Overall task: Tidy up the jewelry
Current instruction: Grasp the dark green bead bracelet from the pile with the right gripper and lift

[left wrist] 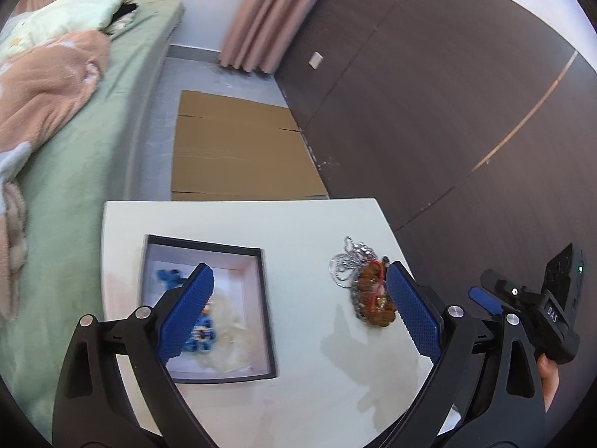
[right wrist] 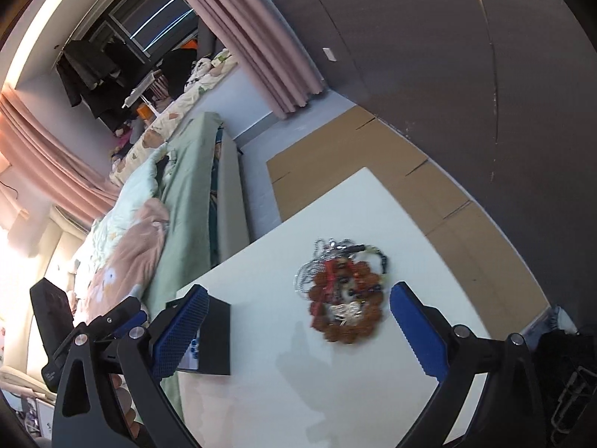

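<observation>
The jewelry pile (right wrist: pixel 345 291), brown bead bracelet tangled with silver chains, lies just ahead of the right gripper (right wrist: pixel 298 321), between its wide-spread, empty fingers. The left gripper (left wrist: pixel 298 300), equally wide and empty, has the pile beside its right fingertip and the open box (left wrist: pixel 207 310) behind its left; the right looks nearer.

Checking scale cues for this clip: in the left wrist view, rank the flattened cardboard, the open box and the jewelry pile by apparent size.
1. Flattened cardboard, largest though farthest.
2. Open box, clearly smaller, partly behind a finger of the left gripper.
3. Jewelry pile, smallest, on the white table.
</observation>
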A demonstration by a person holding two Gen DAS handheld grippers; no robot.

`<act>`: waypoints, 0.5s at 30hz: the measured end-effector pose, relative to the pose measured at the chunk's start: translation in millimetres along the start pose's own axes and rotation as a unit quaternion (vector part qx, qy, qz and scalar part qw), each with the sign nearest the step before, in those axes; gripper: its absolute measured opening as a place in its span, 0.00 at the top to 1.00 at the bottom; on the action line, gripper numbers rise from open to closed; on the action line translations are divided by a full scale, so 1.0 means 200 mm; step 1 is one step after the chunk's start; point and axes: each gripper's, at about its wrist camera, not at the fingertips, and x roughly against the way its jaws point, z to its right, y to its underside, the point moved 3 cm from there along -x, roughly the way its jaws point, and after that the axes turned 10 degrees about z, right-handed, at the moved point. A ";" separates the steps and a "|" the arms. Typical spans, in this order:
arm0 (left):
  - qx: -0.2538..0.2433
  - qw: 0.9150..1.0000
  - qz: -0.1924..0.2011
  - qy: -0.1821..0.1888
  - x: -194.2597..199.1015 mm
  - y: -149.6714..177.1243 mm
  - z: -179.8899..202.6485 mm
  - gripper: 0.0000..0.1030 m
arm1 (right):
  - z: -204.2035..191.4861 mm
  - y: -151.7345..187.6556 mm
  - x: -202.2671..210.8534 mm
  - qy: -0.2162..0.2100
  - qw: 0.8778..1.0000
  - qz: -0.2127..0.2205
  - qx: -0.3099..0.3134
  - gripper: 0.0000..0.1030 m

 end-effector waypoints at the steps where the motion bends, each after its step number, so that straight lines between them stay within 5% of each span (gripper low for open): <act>1: -0.008 1.000 0.002 0.000 -0.01 0.01 0.03 0.10 | 0.01 0.00 -0.01 0.002 1.000 0.000 -0.001 0.07; 6: -0.030 1.000 -0.003 0.002 -0.10 0.07 0.15 0.13 | 0.10 0.01 -0.06 -0.005 1.000 -0.011 -0.023 0.08; 15: -0.033 0.999 -0.034 0.011 -0.27 0.17 0.26 0.52 | 0.18 0.07 -0.25 0.005 0.998 -0.064 -0.022 0.56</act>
